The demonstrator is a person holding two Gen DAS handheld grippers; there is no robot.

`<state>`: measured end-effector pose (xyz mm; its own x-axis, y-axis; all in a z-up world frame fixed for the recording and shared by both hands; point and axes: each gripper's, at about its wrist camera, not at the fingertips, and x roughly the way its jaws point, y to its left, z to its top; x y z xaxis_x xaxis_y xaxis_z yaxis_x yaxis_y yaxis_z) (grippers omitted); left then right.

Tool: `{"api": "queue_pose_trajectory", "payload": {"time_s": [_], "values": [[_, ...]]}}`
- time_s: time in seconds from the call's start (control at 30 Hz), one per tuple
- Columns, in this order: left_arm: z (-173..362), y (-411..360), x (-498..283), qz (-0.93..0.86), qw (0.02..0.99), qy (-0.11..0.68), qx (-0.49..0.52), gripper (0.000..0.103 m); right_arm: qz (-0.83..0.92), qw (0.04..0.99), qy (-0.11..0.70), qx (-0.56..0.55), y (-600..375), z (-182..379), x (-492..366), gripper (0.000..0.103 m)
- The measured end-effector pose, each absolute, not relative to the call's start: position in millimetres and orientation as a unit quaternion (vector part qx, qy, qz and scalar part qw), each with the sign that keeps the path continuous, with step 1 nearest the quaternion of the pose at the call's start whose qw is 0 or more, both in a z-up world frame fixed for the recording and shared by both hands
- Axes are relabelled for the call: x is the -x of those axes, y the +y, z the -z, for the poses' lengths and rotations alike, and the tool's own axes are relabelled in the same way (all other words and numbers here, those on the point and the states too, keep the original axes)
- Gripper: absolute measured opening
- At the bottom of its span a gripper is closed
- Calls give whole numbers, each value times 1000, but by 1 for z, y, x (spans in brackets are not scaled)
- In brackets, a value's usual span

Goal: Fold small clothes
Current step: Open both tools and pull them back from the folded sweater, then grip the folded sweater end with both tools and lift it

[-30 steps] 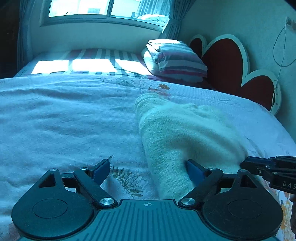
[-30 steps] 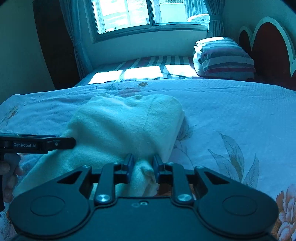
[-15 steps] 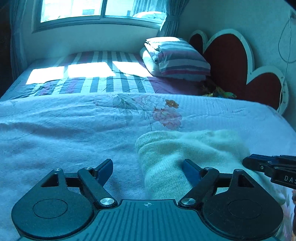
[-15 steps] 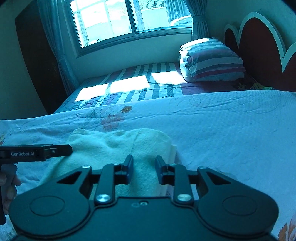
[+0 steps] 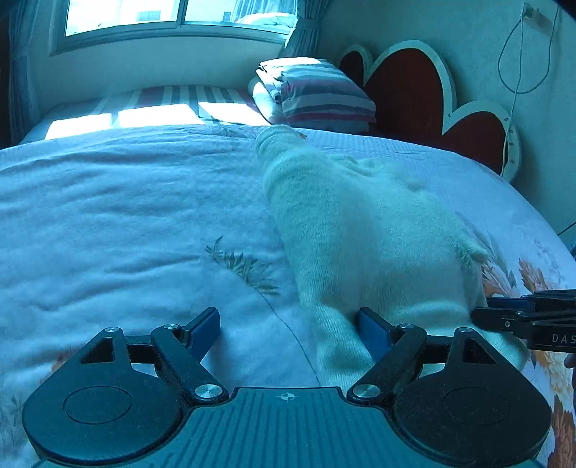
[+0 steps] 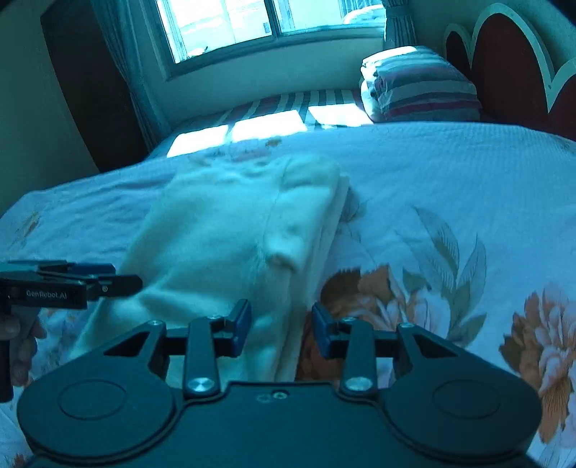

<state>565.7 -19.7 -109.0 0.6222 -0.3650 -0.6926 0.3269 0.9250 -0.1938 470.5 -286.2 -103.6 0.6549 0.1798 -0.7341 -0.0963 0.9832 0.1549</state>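
As it lies folded, sweater [image 5: 363,237] lengthwise toward window [image 5: 172,14].

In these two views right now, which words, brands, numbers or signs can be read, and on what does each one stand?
"GenRobot.AI": white print on the side of the left claw, seen from the right wrist.
"DAS": white letters on the side of the right claw, seen from the left wrist; the picture's edge cuts off the rest.
Crosshair sign, no letters: on the left claw's body, centre.
Nothing readable on the garment, the quilt or the pillow.
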Motion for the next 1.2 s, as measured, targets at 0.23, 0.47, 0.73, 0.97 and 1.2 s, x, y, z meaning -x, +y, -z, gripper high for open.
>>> {"api": "queue_pose_trajectory", "payload": {"time_s": [0.23, 0.47, 0.73, 0.97, 1.2], "values": [[109, -19, -520, 197, 898, 393, 21, 83, -75, 926, 360, -82, -277, 84, -425, 40], [108, 9, -504, 178, 909, 376, 3, 83, -40, 917, 388, -79, -293, 109, -419, 41], [97, -14, -504, 205, 906, 370, 9, 82, -51, 931, 358, -56, -255, 88, -412, 45], [110, -15, -508, 205, 897, 391, -11, 83, -17, 916, 400, -34, -252, 107, -423, 49], [111, -13, -508, 206, 898, 389, -14, 83, -16, 911, 408, -59, -263, 110, -424, 53]]}}
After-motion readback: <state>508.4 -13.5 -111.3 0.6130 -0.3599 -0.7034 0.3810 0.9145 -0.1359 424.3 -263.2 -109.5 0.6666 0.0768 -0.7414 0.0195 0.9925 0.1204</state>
